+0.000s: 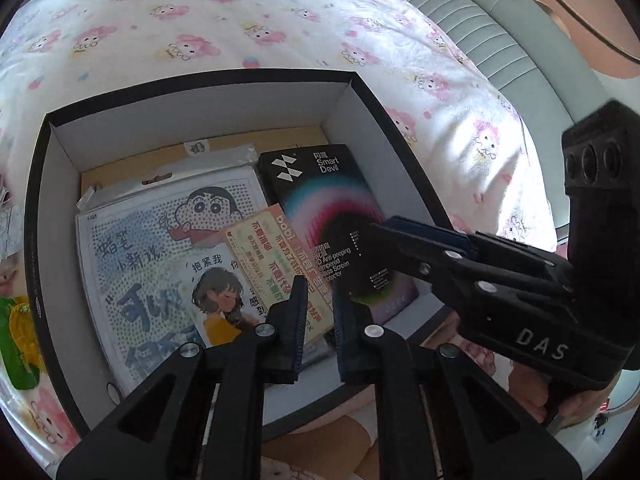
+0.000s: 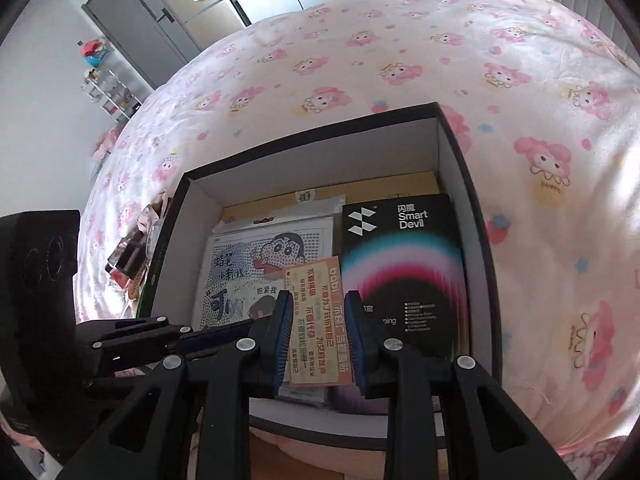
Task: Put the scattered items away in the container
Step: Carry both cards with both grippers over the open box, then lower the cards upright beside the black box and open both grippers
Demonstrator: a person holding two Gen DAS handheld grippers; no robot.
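A black box with white inner walls [image 1: 200, 128] [image 2: 320, 168] sits on the bed. Lying in it are a black Smart Devil package [image 1: 320, 184] [image 2: 404, 248], an orange card [image 1: 264, 248] [image 2: 316, 292], a cartoon dotted sheet [image 1: 160, 232] [image 2: 256, 256] and a card with a drawn girl [image 1: 216, 292]. My left gripper [image 1: 318, 296] [image 2: 250, 324] hovers over the box's near side, jaws slightly apart with nothing between them. My right gripper [image 2: 319, 300] [image 1: 370, 228] hangs over the black package, narrowly open and holding nothing; the orange card shows below through the gap.
Pink cartoon bedding [image 2: 400, 60] surrounds the box. Several small loose items [image 2: 128, 260] lie left of it, with a green and yellow packet [image 1: 16, 340] there too. A padded grey headboard [image 1: 460, 12] is at the far right. A shelf [image 2: 108, 88] and door [image 2: 140, 20] stand beyond the bed.
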